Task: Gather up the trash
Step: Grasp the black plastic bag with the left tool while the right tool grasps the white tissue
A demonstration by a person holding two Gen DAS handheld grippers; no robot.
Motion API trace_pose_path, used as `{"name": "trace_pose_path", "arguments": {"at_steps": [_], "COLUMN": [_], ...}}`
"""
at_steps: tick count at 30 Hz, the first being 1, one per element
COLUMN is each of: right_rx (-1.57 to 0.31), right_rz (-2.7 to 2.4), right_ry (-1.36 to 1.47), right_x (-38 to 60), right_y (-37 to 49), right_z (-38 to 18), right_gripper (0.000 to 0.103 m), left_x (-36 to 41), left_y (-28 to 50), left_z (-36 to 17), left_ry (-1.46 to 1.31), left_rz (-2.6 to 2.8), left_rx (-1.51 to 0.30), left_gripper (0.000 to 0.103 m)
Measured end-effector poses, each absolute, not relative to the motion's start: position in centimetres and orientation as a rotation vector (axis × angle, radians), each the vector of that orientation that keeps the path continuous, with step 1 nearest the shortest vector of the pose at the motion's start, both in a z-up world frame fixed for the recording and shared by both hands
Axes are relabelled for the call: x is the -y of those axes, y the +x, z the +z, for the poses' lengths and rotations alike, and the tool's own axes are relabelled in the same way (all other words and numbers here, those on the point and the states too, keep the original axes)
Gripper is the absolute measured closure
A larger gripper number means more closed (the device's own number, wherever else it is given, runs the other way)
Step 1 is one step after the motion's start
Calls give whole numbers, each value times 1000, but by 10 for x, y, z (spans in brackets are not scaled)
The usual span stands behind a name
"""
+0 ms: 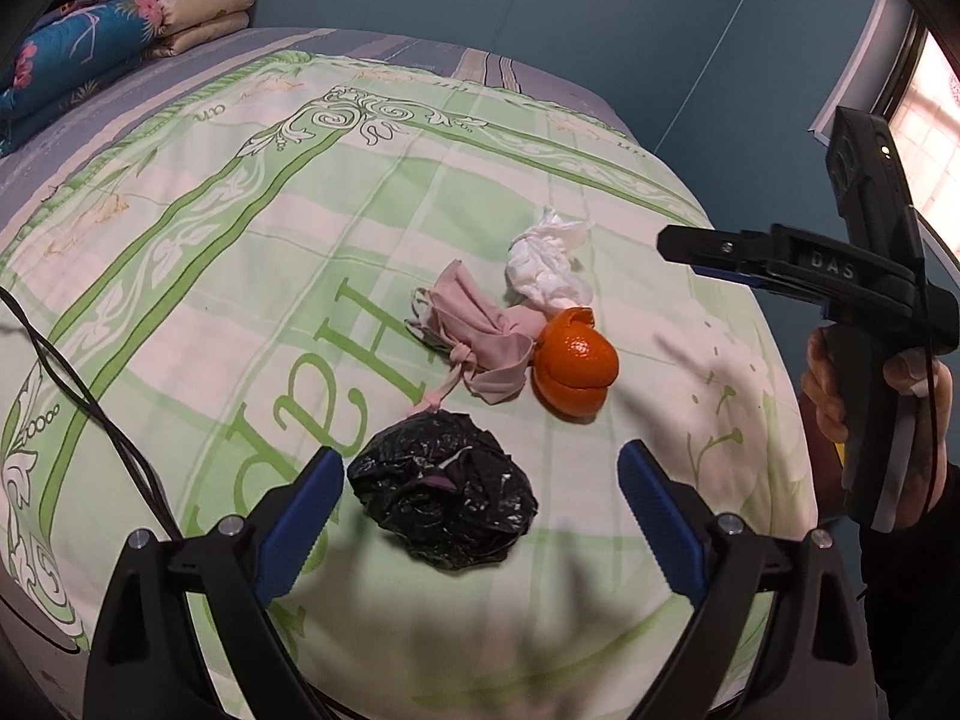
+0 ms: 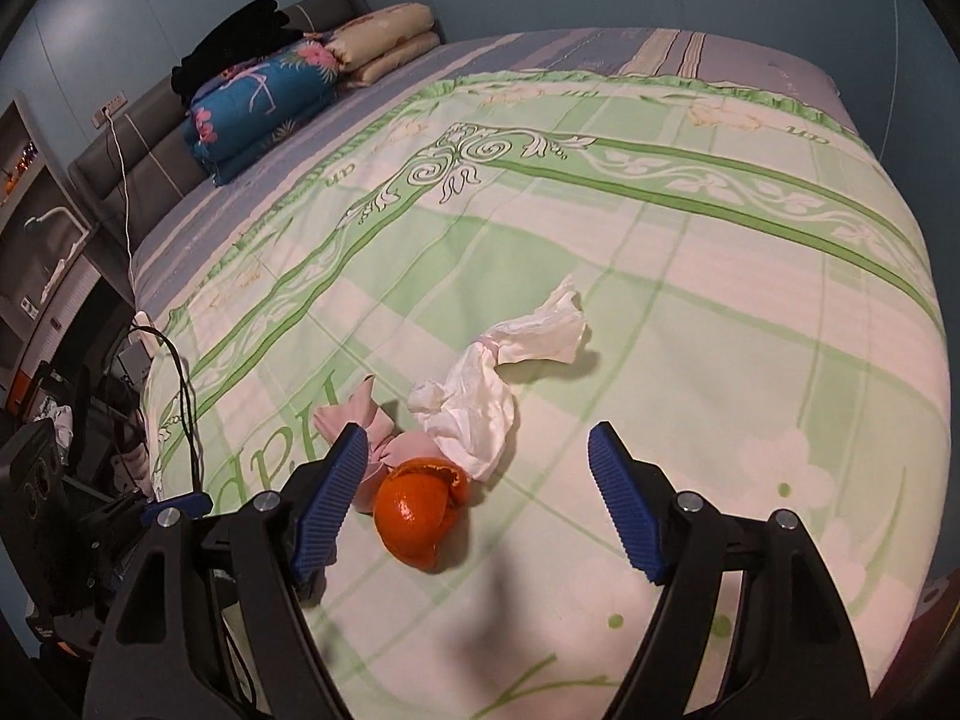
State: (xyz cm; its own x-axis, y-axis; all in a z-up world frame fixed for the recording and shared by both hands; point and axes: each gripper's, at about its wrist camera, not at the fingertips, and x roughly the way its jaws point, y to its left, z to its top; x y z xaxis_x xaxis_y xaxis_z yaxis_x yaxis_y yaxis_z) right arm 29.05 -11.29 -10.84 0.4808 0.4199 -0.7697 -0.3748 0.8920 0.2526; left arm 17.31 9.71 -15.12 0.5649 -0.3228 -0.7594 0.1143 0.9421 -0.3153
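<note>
On the green patterned bedspread (image 1: 252, 276) lie a crumpled black plastic bag (image 1: 443, 489), an orange peel (image 1: 575, 366), a pink face mask (image 1: 480, 339) and a crumpled white tissue (image 1: 547, 267). My left gripper (image 1: 480, 510) is open and empty, its jaws either side of the black bag, just above it. My right gripper (image 2: 477, 492) is open and empty, hovering over the orange peel (image 2: 420, 510), with the pink mask (image 2: 372, 432) by its left finger and the tissue (image 2: 486, 396) just ahead. The right gripper also shows at the right of the left wrist view (image 1: 708, 255).
Folded quilts and pillows (image 2: 282, 90) lie by the grey headboard (image 2: 138, 144). A black cable (image 1: 84, 402) runs over the bed's left edge. A shelf and clutter (image 2: 54, 276) stand to the left of the bed. Blue wall and a window (image 1: 924, 138) are beyond.
</note>
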Motion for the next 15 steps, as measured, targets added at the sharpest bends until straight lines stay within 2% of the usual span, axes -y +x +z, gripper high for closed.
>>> {"name": "trace_pose_path", "arguments": {"at_steps": [15], "right_rx": [-1018], "right_rz": [457], "right_ry": [-13], "right_x": [79], "right_y": [326], "right_z": [-145], "right_gripper": [32], "left_x": [-92], "left_y": [186], "left_z": [-173], "left_ry": [-219], "left_rz": [-270], "left_rx": [-964], "left_gripper": [14]}}
